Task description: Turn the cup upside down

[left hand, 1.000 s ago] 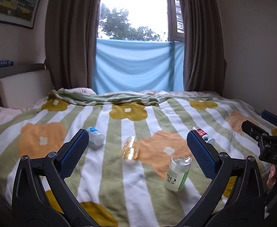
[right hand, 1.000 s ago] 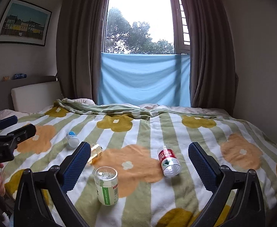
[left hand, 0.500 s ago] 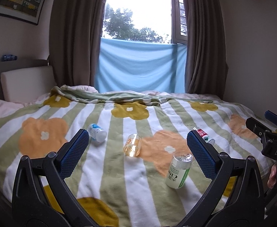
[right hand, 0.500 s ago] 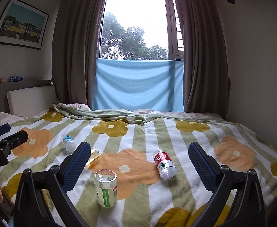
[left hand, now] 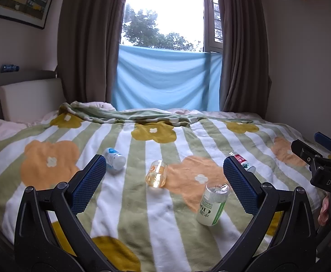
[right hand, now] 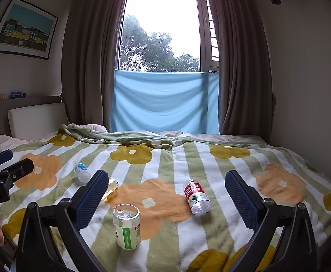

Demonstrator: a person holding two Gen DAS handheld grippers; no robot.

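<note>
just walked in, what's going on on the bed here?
A person holds a hand-held gripper in each hand over a striped flower blanket. The left hand-held gripper and right hand-held gripper are both open and hold nothing. Lying on their sides are a small amber cup, a blue-and-white bottle and a red-label bottle. A green-label container stands on end, slightly tilted. Nothing is touched; the cup is not yet flipped.
</note>
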